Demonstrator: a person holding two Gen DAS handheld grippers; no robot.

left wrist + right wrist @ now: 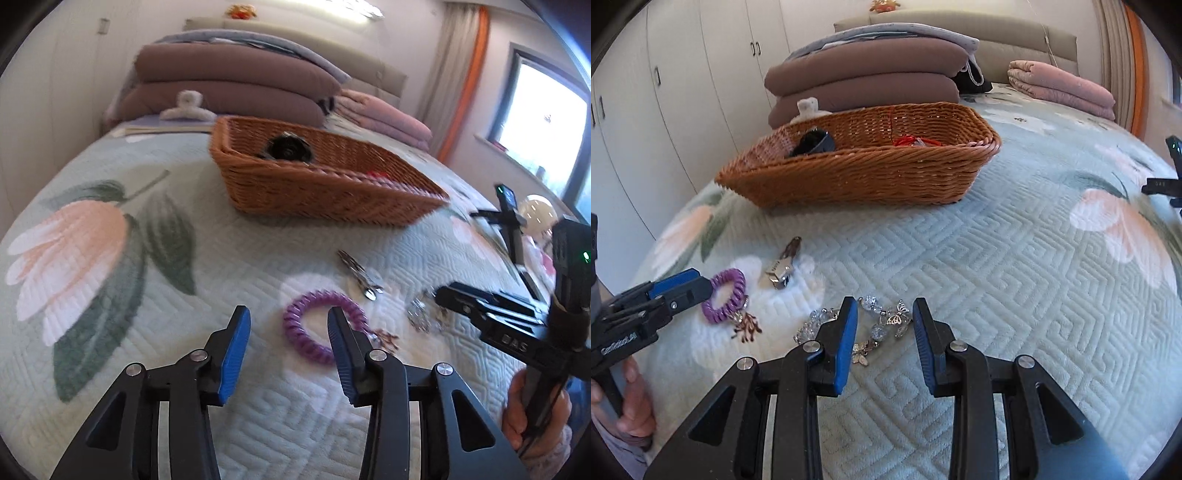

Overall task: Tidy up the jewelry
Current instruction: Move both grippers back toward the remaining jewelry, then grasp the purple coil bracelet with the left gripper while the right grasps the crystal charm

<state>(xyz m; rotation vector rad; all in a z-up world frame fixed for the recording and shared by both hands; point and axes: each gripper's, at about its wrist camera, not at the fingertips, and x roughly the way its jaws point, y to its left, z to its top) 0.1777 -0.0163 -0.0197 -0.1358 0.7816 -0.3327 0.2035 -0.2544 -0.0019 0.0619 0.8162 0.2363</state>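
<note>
Both tools are low over the bed (1015, 280), each lined up on its own piece. My left gripper (288, 334) has its jaws parted and nothing pinched: the purple coil (320, 325) lies on the quilt with the right-hand blue pad crossing over its ring, the other pad clear to the left. My right gripper (884, 326) also stands parted and empty, straddling the bead bracelet (871, 325), which lies flat between and just ahead of the pads. I judge the step to be a double pick-up, then a carry to the basket (864, 177) further up the bed. To do it well I would shift the left tool so both pads bracket one side of the coil, not bridge the hole, and press slightly into the quilt before closing. The coil is springy plastic, ridged, with a small dangling charm (748, 326) that may snag. The bracelet is clear faceted beads with thin metal butterflies: slack, heavy, likely to slither, so grip across a bead, not a link. A metal clip (781, 267) lies beside the coil, smooth and flat. The quilt is soft, embossed, yielding. The basket is stiff woven wicker, already holding a dark piece (812, 142) and something red (910, 141).
</note>
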